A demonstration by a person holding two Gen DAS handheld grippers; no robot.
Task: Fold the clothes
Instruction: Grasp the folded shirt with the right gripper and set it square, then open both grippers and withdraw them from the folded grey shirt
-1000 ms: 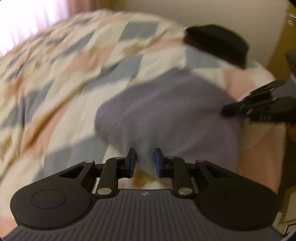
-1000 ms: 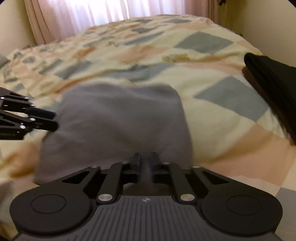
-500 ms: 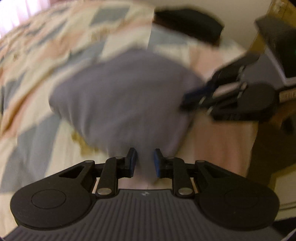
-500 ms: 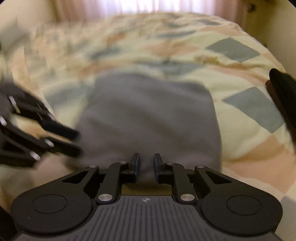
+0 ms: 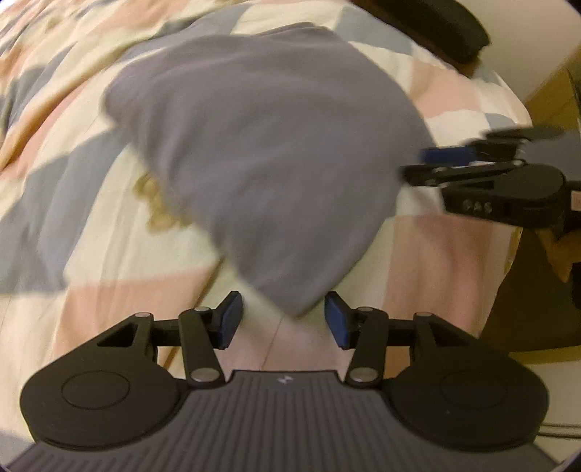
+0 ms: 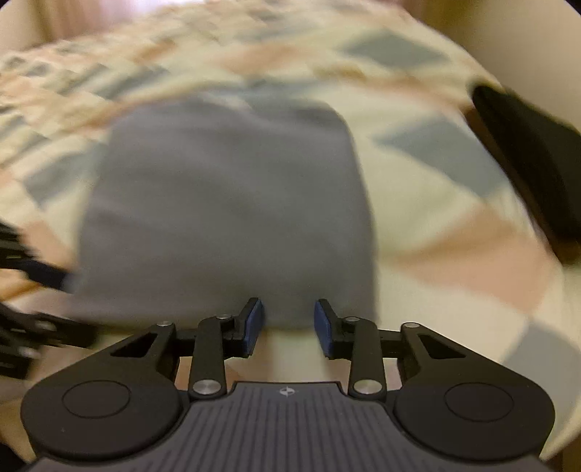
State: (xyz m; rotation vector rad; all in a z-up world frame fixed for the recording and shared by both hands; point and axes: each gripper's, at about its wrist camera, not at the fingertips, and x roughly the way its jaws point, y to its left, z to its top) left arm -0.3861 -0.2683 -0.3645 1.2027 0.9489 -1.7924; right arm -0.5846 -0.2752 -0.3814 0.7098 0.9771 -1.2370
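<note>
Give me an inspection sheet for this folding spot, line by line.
Surface: patchwork quilt on a bed.
Job's things: grey garment lying folded on the quilt.
Clutter: dark folded item near the bed's edge.
Grippers: left gripper open at the garment's near corner; right gripper open at its near edge; neither holds cloth.
Cables: nothing seen.
Surroundings: pale wall beyond the bed; frames blurred.

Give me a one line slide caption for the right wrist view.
Right tool open just short of the folded grey garment lying on a patchwork quilt.
</note>
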